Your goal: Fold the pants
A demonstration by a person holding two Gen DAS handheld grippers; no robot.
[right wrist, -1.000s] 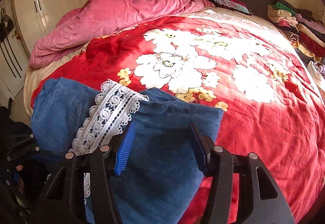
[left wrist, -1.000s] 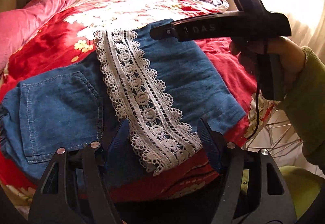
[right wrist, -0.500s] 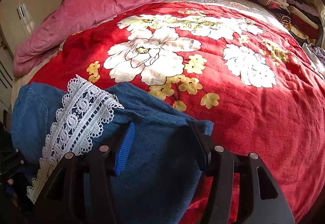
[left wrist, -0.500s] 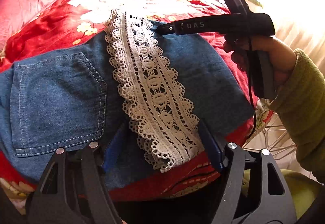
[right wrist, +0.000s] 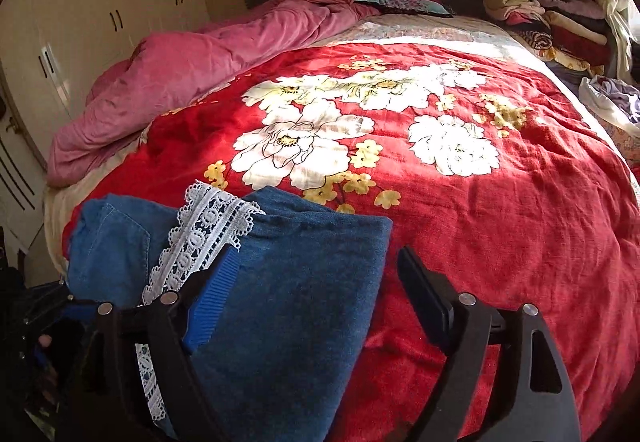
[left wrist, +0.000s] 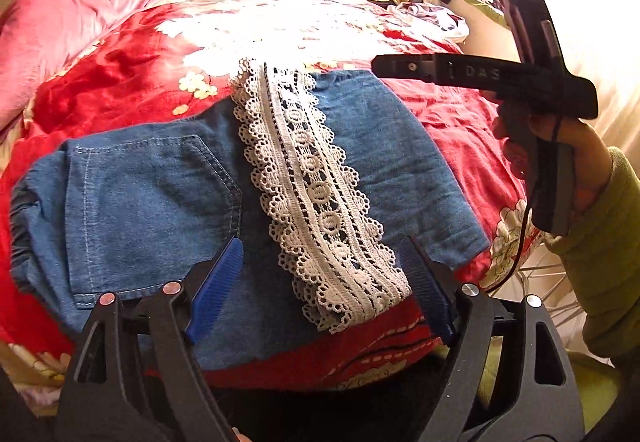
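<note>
Folded blue denim pants [left wrist: 152, 197] with a white lace strip [left wrist: 316, 201] lie on the red floral bedspread [left wrist: 100, 81] near its front edge. My left gripper [left wrist: 320, 294] hovers just above the near edge of the pants. Its jaws are opening, and the lace end lies below the gap, untouched by the blue pads [left wrist: 216, 290]. The right gripper [left wrist: 380, 65], held by a hand in a green sleeve, hangs above the pants' far right corner. In the right wrist view, the right gripper [right wrist: 316, 294] is opening above the pants [right wrist: 288, 302] and grips nothing.
A pink duvet [right wrist: 192, 69] is bunched along the left side of the bed. Stacked folded clothes [right wrist: 552, 13] sit at the back right, with a white bundle [right wrist: 612, 101] near the right edge. White wardrobe doors [right wrist: 100, 13] stand on the left. A wire rack [left wrist: 540, 282] stands beside the bed.
Both grippers' jaws have spread wider and drawn back a little from the pants. The right gripper has rolled and lifted off the denim, which stays folded on the bed.
</note>
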